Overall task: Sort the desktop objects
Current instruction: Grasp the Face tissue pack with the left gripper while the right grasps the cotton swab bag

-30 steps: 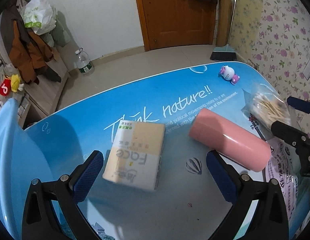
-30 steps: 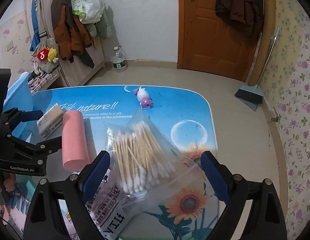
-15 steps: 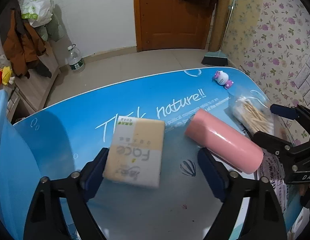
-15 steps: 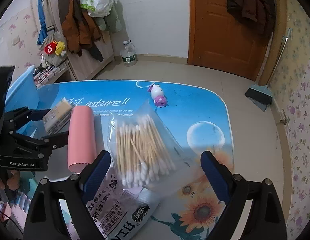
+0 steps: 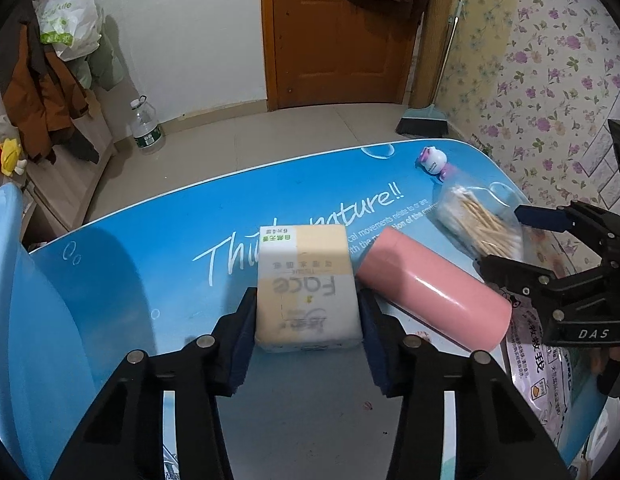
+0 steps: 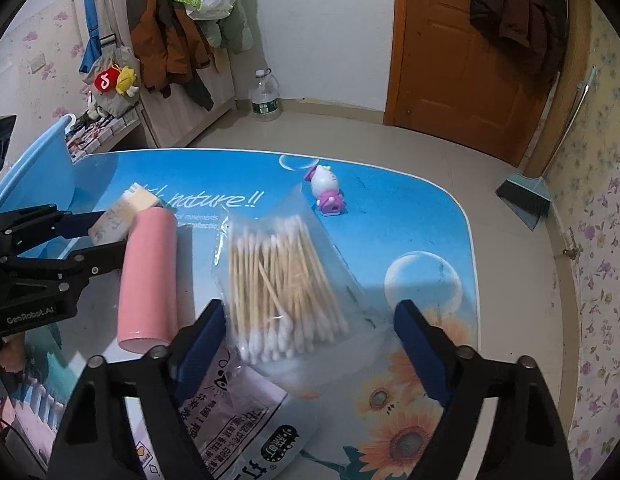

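tissue pack, beige-white soft rectangular (image 5: pixel 307 288), lies on blue printed table (image 5: pixel 189 240), clamped by left gripper (image 5: pixel 307 320); lift straight. right gripper (image 6: pixel 310 344) closing around clear cotton-swab bag (image 6: pixel 281 280), not yet pressing.

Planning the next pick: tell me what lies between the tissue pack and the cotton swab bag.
The pink cylinder lies on its side between the tissue pack and the swab bag; both wrist views show it.

Straight ahead stands a brown panelled wooden door (image 6: pixel 462 52), dark jacket (image 6: pixel 518 12) hung on it; pale tiled floor (image 6: pixel 350 132) beneath, floral wallpaper (image 5: pixel 550 60) right, white wall (image 5: pixel 181 32) with hanging coats (image 6: pixel 165 36) left.
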The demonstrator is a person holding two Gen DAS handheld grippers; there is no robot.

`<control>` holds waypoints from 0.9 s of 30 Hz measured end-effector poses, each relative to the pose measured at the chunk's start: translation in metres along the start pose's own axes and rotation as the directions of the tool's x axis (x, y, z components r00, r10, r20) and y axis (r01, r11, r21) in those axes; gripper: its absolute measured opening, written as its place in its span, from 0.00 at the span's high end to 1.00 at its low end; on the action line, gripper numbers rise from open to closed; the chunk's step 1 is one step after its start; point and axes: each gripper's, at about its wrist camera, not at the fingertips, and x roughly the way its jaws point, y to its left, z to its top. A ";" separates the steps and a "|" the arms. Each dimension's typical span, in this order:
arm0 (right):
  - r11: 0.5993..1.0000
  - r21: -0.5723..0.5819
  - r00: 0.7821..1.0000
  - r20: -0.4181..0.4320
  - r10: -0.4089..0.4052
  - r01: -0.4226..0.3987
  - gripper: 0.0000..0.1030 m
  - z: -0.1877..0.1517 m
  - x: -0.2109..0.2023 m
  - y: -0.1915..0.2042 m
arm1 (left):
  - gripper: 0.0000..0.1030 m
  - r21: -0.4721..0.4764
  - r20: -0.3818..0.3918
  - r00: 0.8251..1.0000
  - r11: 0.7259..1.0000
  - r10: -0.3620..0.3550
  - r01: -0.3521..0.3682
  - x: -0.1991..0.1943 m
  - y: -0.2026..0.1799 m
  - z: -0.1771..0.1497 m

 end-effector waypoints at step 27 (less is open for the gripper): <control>0.999 0.035 1.000 0.003 0.015 -0.015 0.42 0.003 -0.010 -0.004 | 0.56 -0.001 0.028 0.999 1.000 0.015 -0.015 -0.024 -0.006 -0.008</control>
